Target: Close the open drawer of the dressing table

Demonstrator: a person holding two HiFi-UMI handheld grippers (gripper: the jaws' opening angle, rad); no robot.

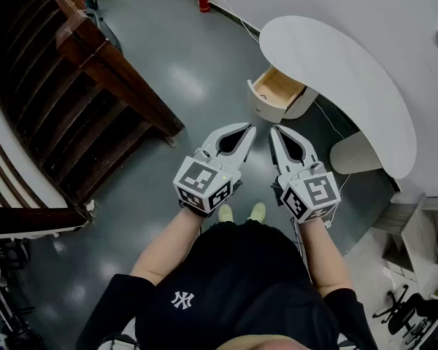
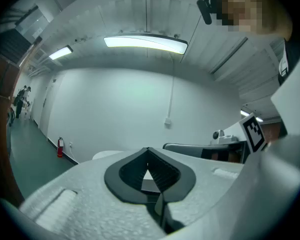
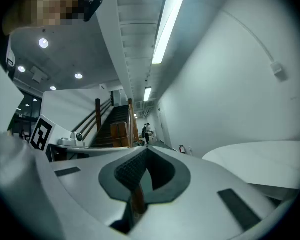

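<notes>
Pale wood lines the inside of the open drawer [image 1: 279, 87], which is seen in the head view pulled out from the white dressing table [image 1: 350, 64] in the upper right of the frame, over the grey floor [image 1: 182, 86]. The left gripper [image 1: 249, 131] and the right gripper [image 1: 273, 131] are held side by side at the middle of the frame, below the drawer and apart from it; nothing is touched. The left side of the frame is filled by a dark wooden staircase [image 1: 87, 71].

In the left gripper view, the fingers [image 2: 127, 176] are seen closed tip to tip, with nothing held between them. A white wall is faced.

In the right gripper view, the fingers [image 3: 124, 171] are likewise shut and empty, and the table's curved worktop [image 3: 260, 159] is seen at the right of the frame.

The approach is judged to be the step in hand, since the drawer is not yet reached. For the next move, a closed tip would need to be brought against the drawer front and pressed squarely along the slide, so that the drawer is not skewed.
</notes>
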